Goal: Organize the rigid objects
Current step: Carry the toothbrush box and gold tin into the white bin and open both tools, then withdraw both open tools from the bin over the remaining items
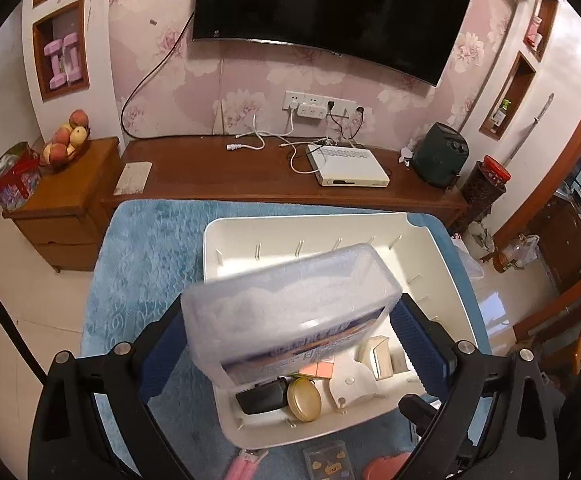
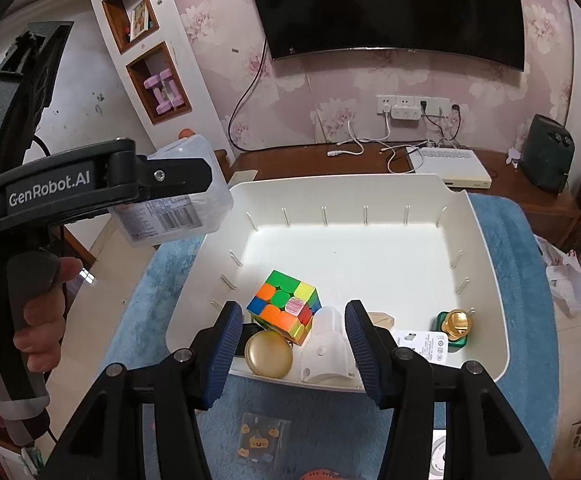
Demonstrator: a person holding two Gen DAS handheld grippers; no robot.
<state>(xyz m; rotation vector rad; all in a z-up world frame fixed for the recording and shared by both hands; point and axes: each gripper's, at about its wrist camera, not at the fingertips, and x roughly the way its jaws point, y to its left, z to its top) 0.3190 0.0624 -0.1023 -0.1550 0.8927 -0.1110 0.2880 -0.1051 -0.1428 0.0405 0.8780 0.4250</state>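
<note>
A translucent plastic box (image 1: 290, 304) with a printed label hangs tilted over the white tray (image 1: 442, 280), and my left gripper (image 1: 290, 320) is shut on its sides. From the right wrist view the same box (image 2: 178, 216) shows at the upper left in the left gripper (image 2: 182, 192), left of the tray (image 2: 486, 280). My right gripper (image 2: 292, 312) stands open above the tray's near edge, gripping nothing. Below it in the tray lie a colour cube (image 2: 284, 304), a round gold tin (image 2: 268, 354) and a white plastic piece (image 2: 328, 354).
A green bottle with a gold cap (image 2: 454, 328) and a white card packet (image 2: 422, 346) sit in the tray's near right. The tray rests on a blue mat (image 2: 522, 280). A small clear card case (image 2: 264, 436) lies in front. A wooden bench (image 1: 250, 172) runs behind.
</note>
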